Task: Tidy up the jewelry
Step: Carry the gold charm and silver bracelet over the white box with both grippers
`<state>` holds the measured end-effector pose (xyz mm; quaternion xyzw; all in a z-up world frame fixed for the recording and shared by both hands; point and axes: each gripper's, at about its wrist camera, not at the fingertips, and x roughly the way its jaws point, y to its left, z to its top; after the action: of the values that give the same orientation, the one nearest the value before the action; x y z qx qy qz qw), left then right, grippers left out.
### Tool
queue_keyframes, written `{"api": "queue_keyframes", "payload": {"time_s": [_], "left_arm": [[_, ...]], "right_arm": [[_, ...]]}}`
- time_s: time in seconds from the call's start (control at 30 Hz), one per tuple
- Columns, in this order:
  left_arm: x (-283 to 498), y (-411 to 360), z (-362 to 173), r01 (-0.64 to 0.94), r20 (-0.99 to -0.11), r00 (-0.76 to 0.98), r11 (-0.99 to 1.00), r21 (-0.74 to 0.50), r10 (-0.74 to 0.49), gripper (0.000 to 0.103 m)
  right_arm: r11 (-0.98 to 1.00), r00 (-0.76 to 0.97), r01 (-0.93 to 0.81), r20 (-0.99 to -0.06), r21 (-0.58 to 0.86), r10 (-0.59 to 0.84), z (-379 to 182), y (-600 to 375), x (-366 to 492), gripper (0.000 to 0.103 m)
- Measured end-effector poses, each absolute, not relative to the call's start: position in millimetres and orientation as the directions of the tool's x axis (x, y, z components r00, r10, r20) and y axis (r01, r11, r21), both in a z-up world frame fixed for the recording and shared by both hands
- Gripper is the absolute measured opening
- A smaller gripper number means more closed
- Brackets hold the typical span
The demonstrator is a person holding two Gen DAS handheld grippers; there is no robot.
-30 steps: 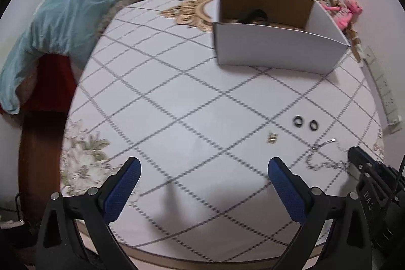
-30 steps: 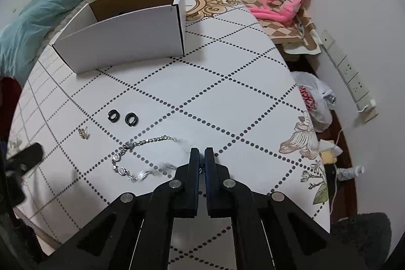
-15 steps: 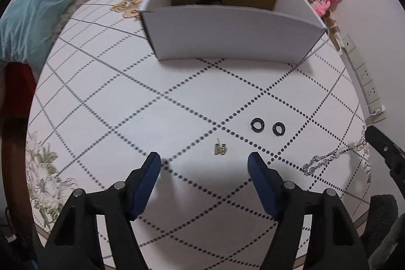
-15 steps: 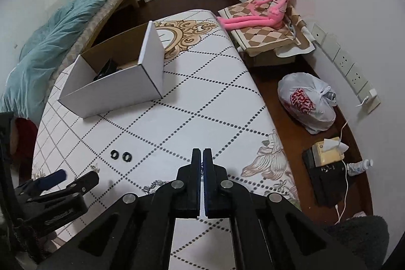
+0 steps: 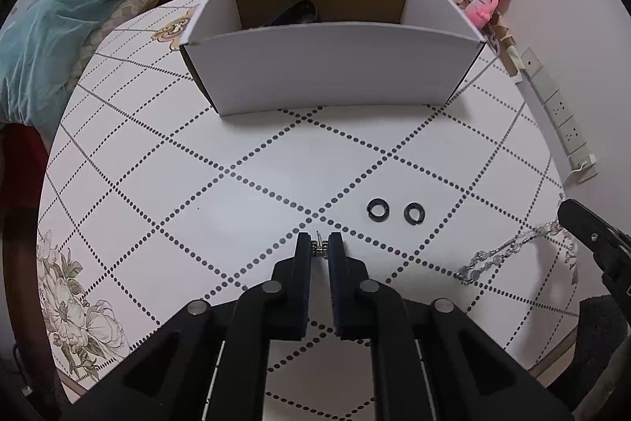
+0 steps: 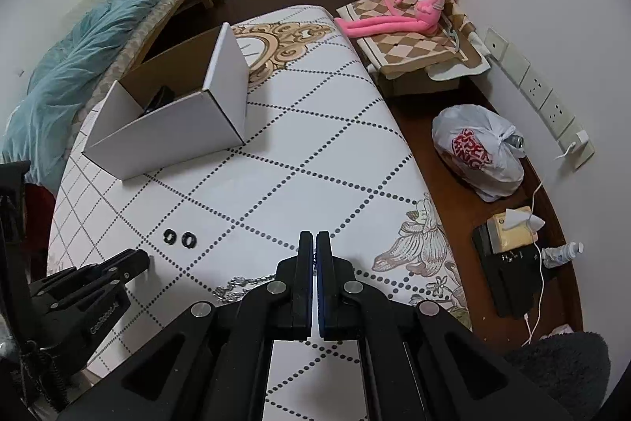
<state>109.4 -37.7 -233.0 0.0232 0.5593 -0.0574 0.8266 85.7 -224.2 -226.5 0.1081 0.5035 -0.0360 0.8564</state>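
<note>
My left gripper is shut on a small gold earring low on the white dotted table. Two black rings lie just right of it. A silver chain hangs from my right gripper, which is shut on it and raised above the table; the chain's lower end trails to the tabletop. The white cardboard box stands at the far side, open on top, with a dark item inside. The left gripper also shows in the right wrist view.
A bed with a teal quilt is at the left. A pink plush toy, a white plastic bag and a wall power strip lie off the table's right edge.
My left gripper moved forward and right, lowered and closed on the gold earring. My right gripper rose and pulled back with the silver chain, lifting part of it off the table.
</note>
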Motion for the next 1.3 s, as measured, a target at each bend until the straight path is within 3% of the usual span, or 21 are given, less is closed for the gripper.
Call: {"api": "queue_keyframes", "payload": {"time_s": [0.27,0.53,0.77,1.3], "left_arm": [[103,-27,-190,0.124,-0.893,0.433,0.989,-0.080,-0.126,0.006],[126,-1,-110,0.143,-0.826,0.520,0.976,-0.166,-0.216,0.006],[173,6,-90,0.162,-0.821,0.500,0.961,-0.225,-0.276,0.006],[282,-17,-131,0.158,-0.871,0.317,0.926,-0.342,-0.376,0.006]], "right_arm": [[0.970,0.531,0.130,-0.840,0.207,0.108,-195,-219,83,0.001],[0.953,0.598,0.027,-0.769,0.300,0.225,-128,-210,105,0.001],[0.949,0.635,-0.076,-0.719,0.306,0.283,-74,-194,160,0.001],[0.934,0.433,-0.061,-0.834,0.352,0.342,-143,-183,269,0.001]]}}
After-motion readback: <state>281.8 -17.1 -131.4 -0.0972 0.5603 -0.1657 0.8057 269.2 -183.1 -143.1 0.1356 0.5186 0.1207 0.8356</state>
